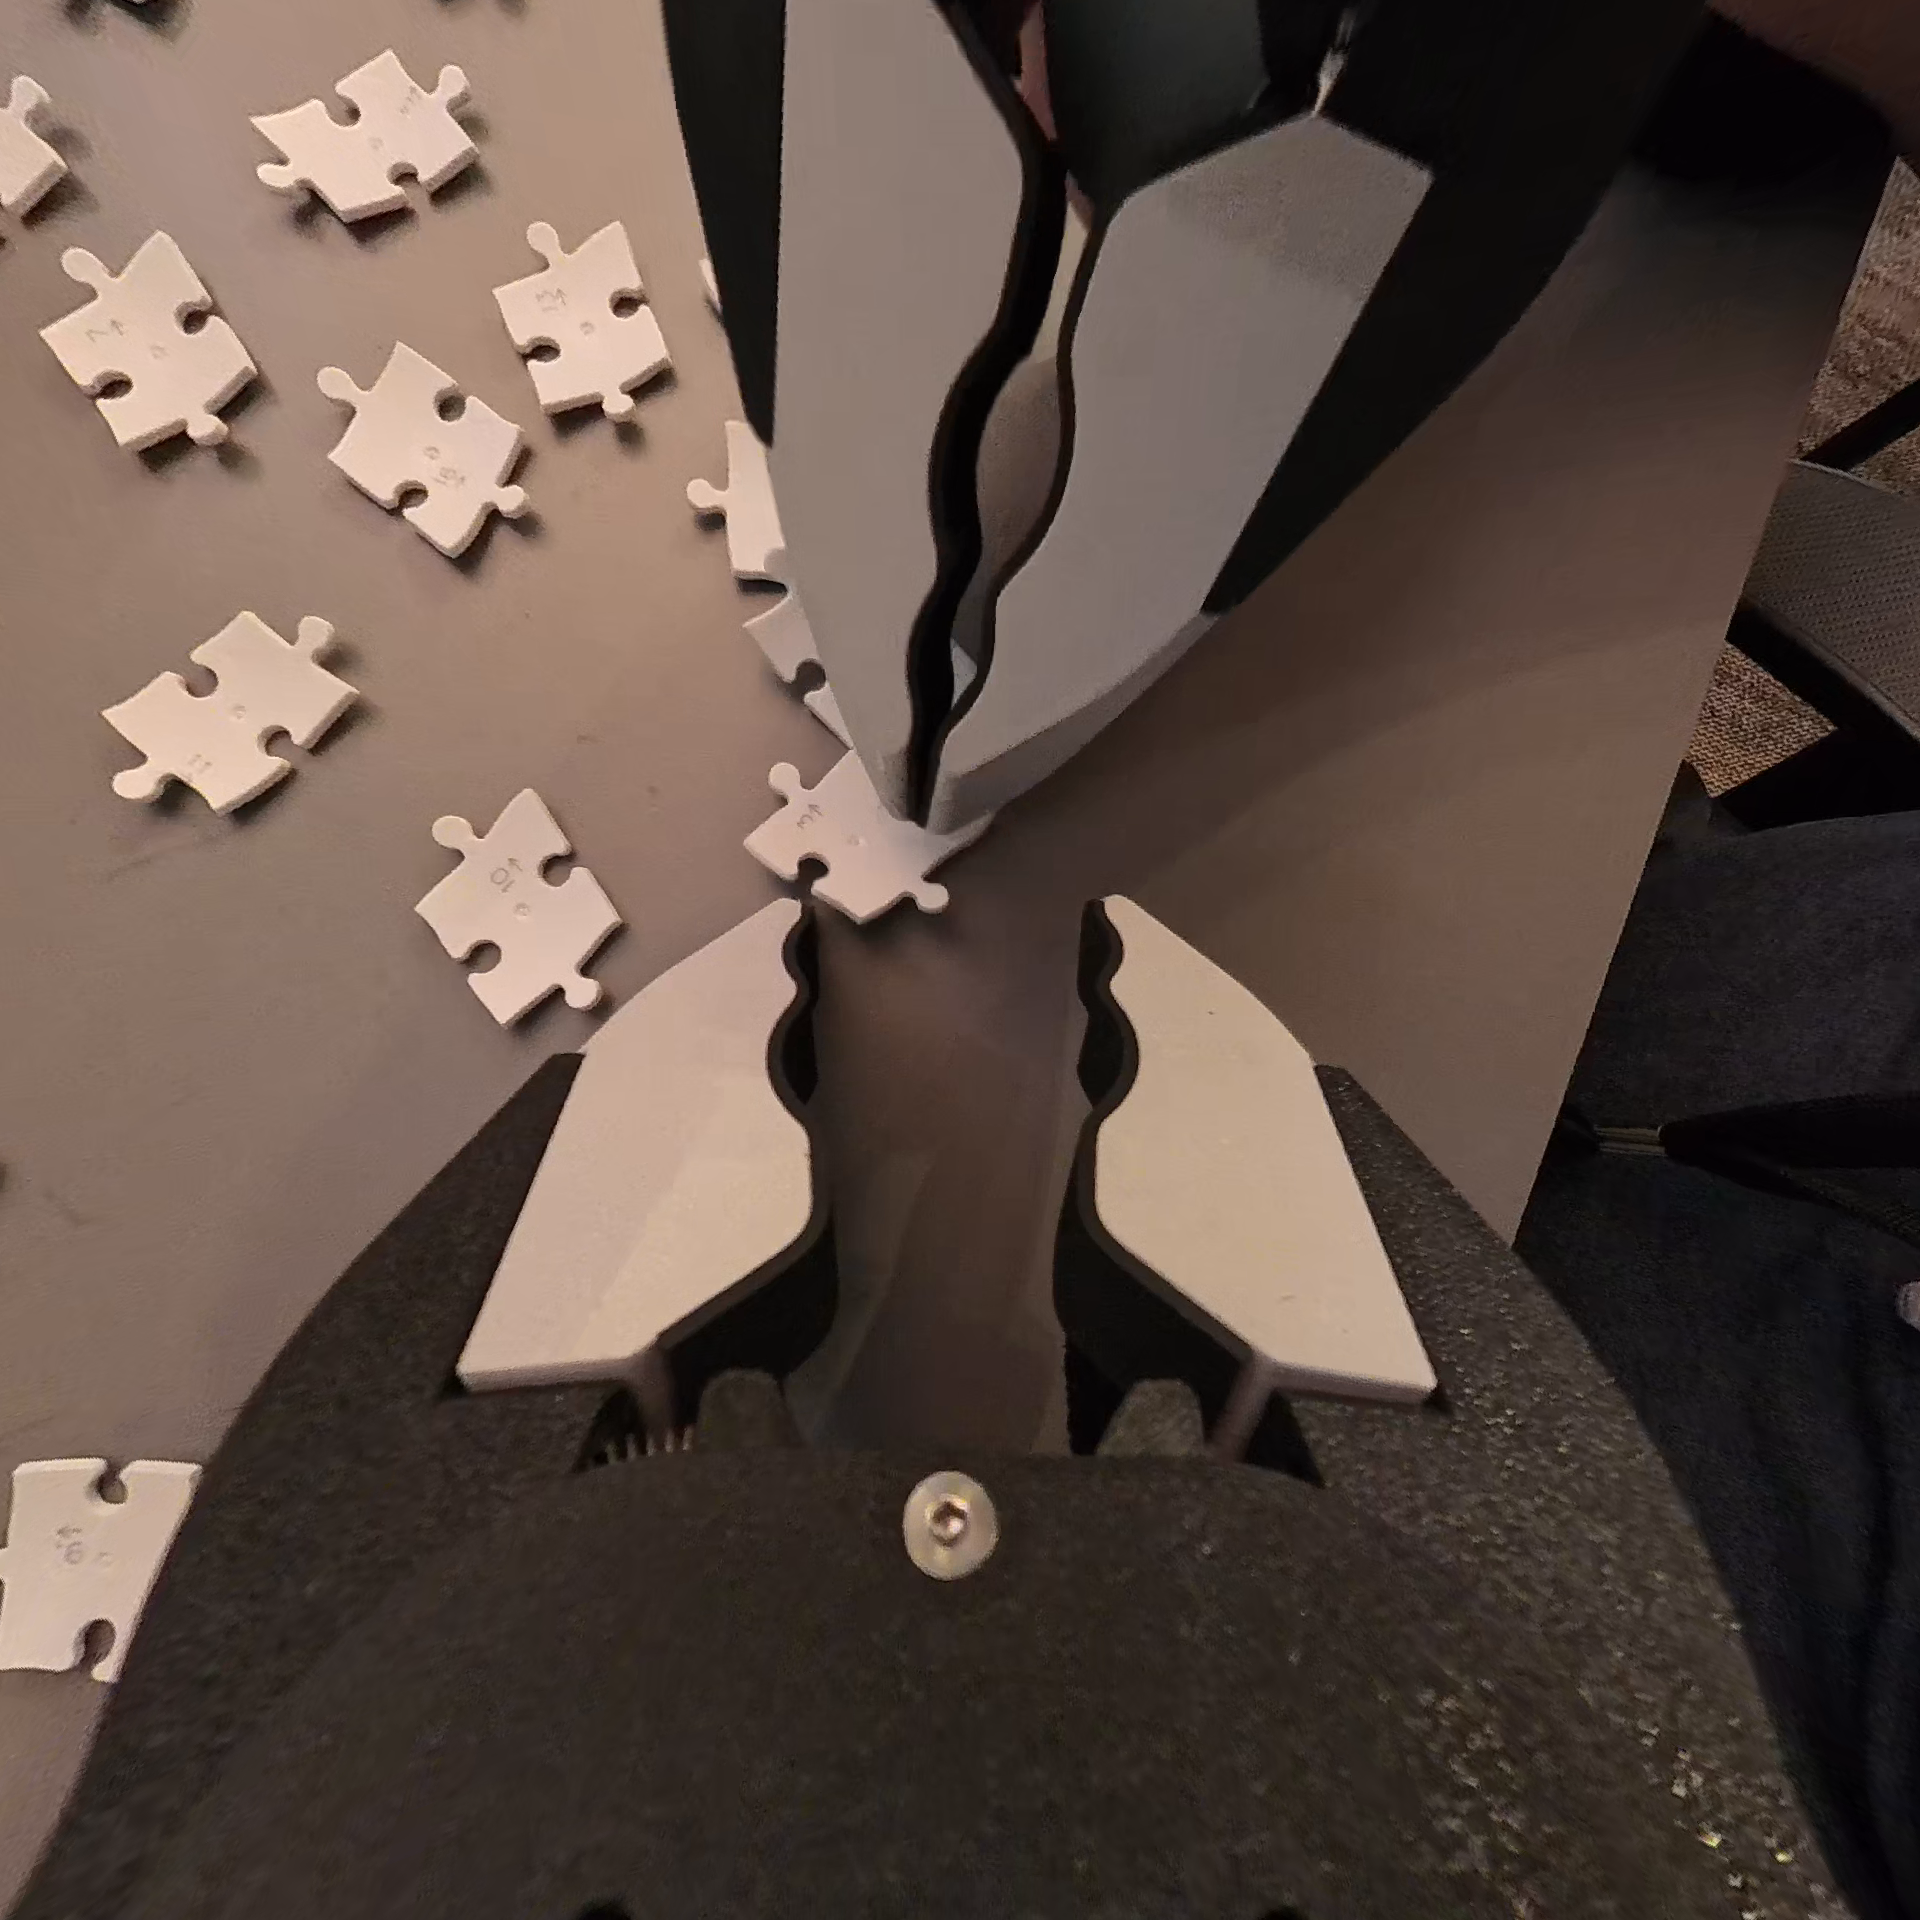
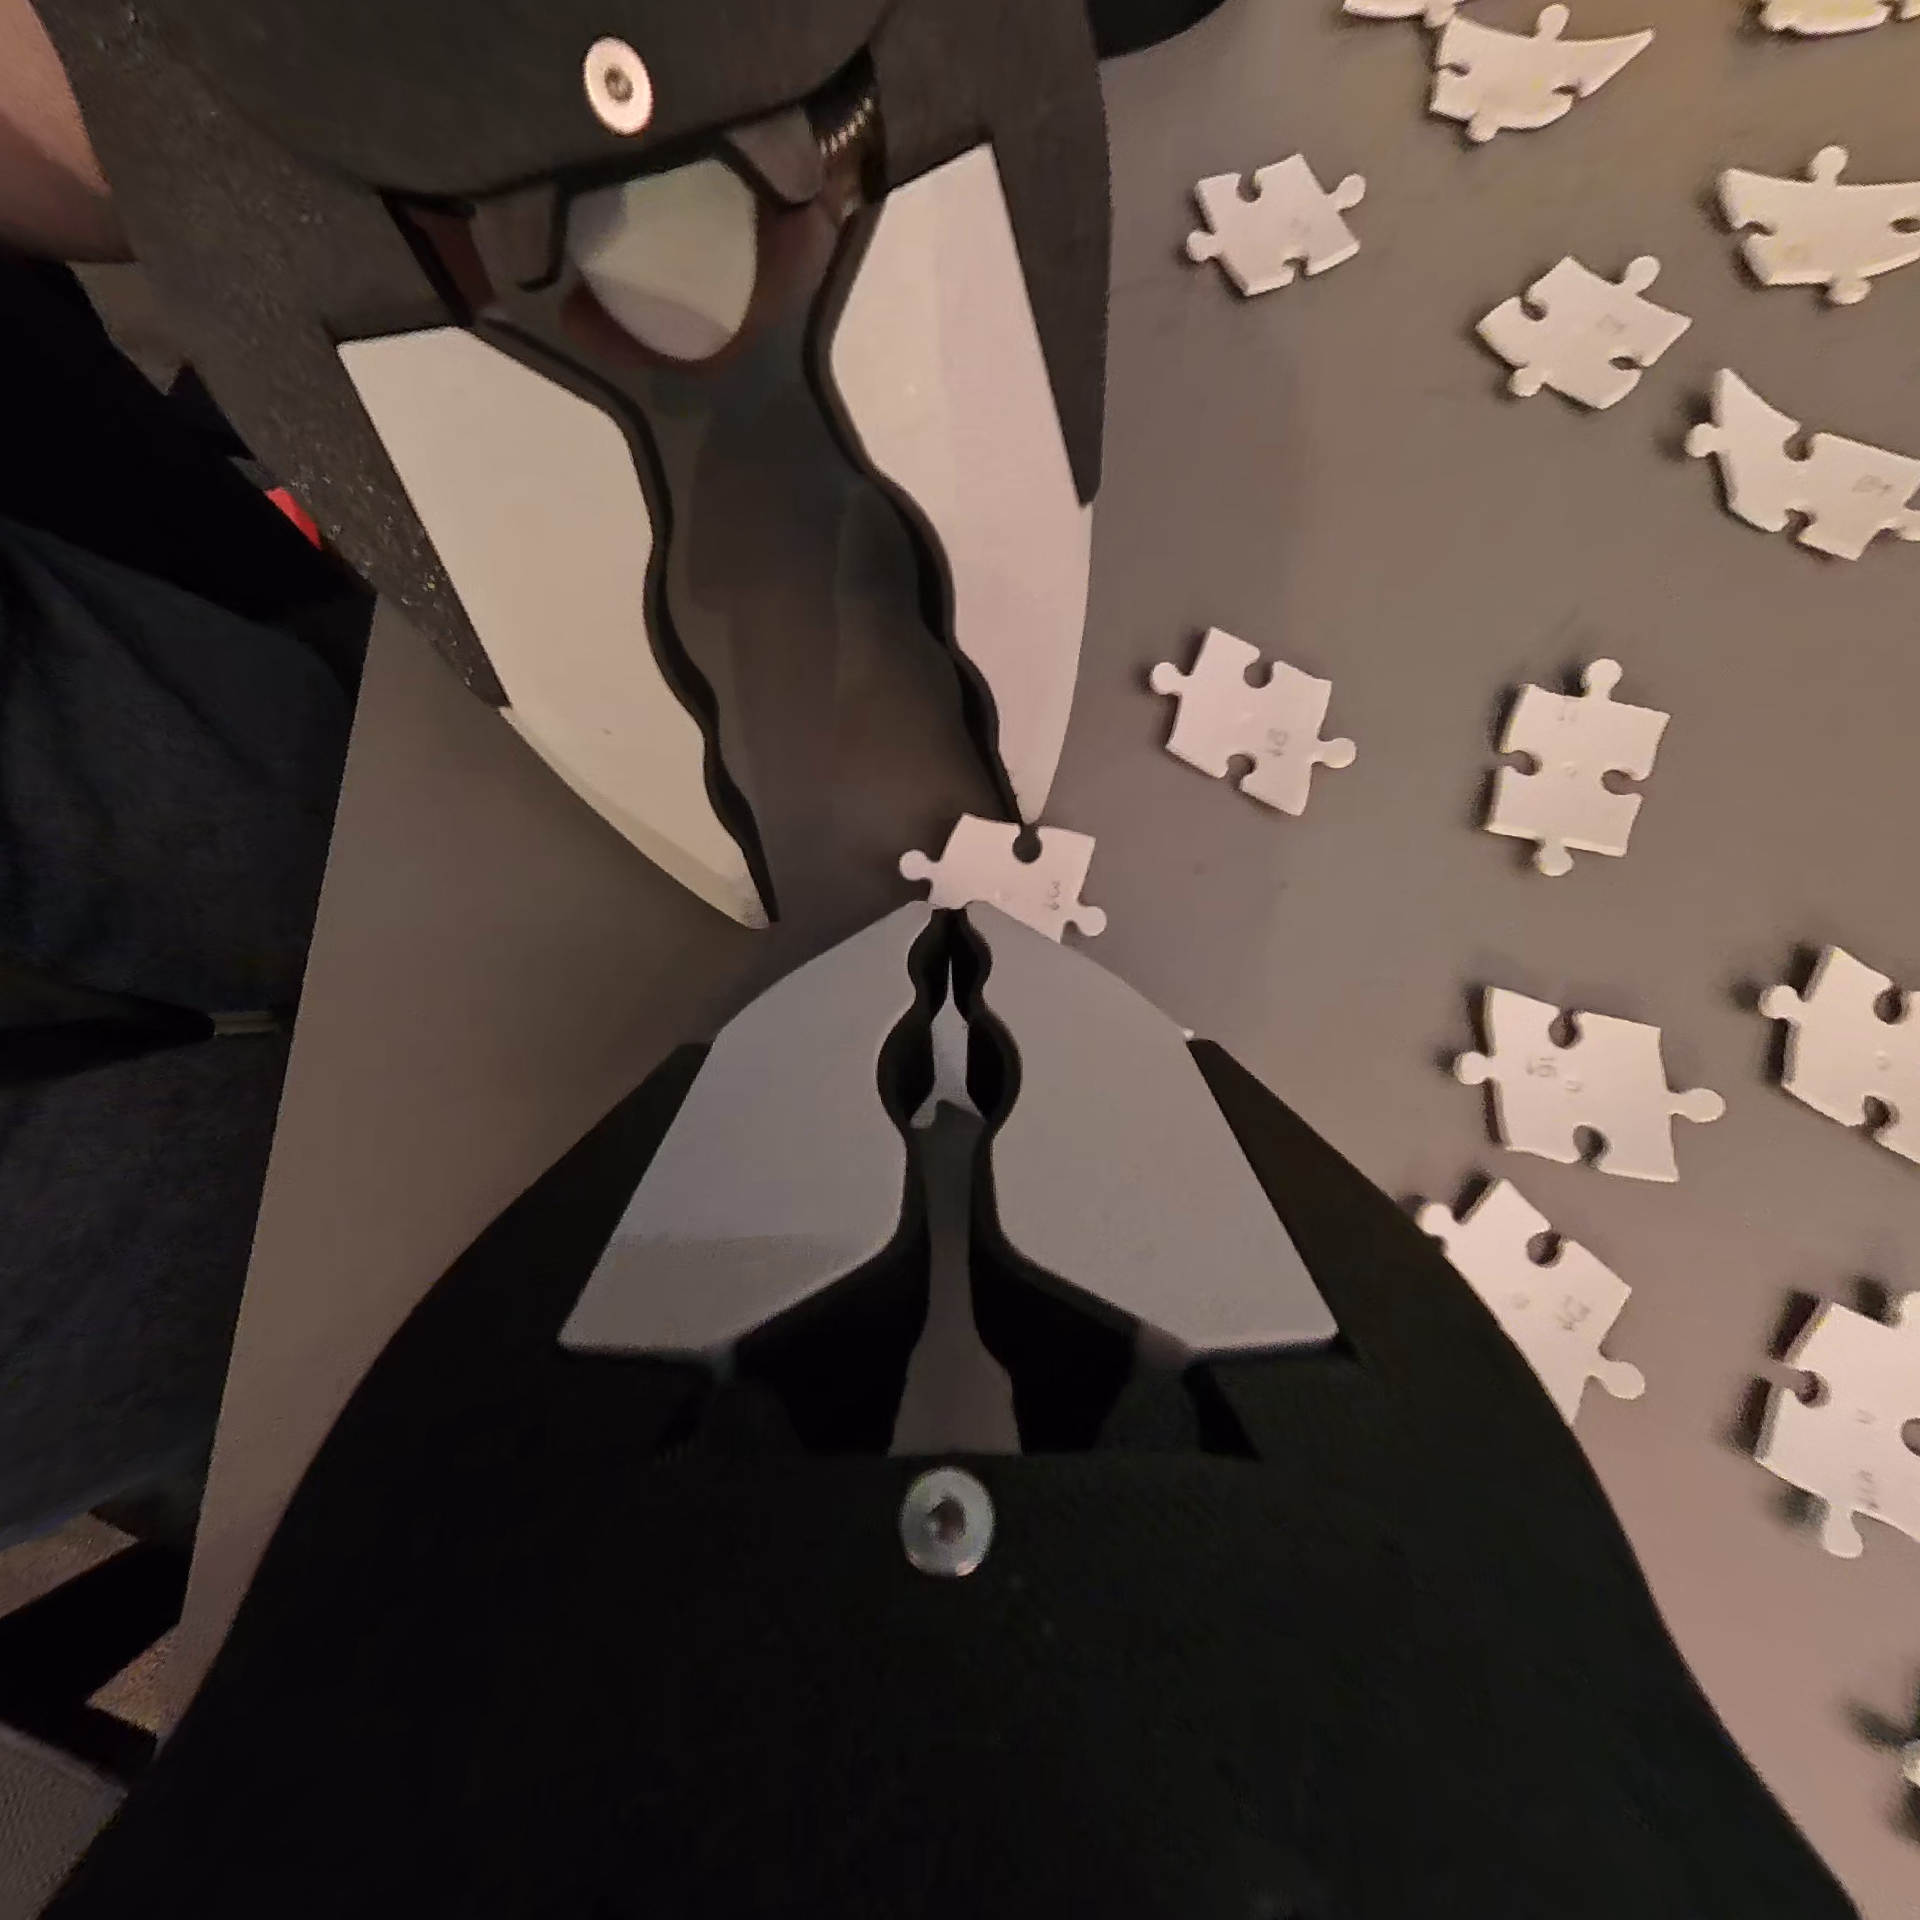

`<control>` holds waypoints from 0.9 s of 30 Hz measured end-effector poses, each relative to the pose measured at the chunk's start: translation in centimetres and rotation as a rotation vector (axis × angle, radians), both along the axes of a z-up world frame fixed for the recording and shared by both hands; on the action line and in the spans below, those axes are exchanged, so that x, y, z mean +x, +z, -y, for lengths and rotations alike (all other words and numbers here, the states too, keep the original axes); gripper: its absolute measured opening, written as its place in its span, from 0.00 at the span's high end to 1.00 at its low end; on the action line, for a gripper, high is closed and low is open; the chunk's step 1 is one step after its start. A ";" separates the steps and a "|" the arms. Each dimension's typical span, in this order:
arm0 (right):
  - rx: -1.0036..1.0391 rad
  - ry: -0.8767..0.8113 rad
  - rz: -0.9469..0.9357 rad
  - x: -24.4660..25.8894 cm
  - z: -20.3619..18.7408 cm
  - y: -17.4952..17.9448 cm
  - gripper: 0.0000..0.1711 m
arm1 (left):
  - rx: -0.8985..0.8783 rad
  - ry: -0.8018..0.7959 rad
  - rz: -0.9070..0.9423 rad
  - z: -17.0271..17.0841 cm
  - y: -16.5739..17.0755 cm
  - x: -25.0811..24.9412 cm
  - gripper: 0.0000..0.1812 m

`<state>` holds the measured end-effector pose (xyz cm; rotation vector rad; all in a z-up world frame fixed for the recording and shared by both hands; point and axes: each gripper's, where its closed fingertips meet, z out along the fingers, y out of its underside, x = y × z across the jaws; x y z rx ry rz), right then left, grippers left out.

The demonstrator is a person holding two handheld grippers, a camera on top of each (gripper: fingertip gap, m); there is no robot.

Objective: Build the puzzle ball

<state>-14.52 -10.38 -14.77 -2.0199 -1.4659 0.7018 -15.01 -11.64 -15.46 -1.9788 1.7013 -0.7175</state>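
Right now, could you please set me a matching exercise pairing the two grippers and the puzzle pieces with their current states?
Things:
1. left gripper
2. right gripper
3. piece between the grippers
4. loose pieces

States:
A. scattered flat on the table
B. fingers apart, holding nothing
C. pinched at its edge
D. fingers shut on a piece

Pairs: 1-B; 2-D; 3-C; 4-A

Matt white puzzle pieces (image 1: 231, 713) — perhaps foam — on a smooth grey table (image 1: 1351, 831).
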 end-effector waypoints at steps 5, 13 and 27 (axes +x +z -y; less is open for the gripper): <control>-0.001 0.010 0.055 0.0 0.3 -0.8 0.99 | 0.005 -0.006 -0.002 0.1 0.0 0.1 0.74; -0.009 0.012 0.062 0.0 0.3 -0.8 0.99 | 0.007 -0.009 -0.014 0.1 -0.1 0.0 0.73; -0.053 -0.044 0.034 4.4 0.1 0.0 0.99 | 0.005 -0.013 -0.036 0.5 -0.1 -0.5 0.74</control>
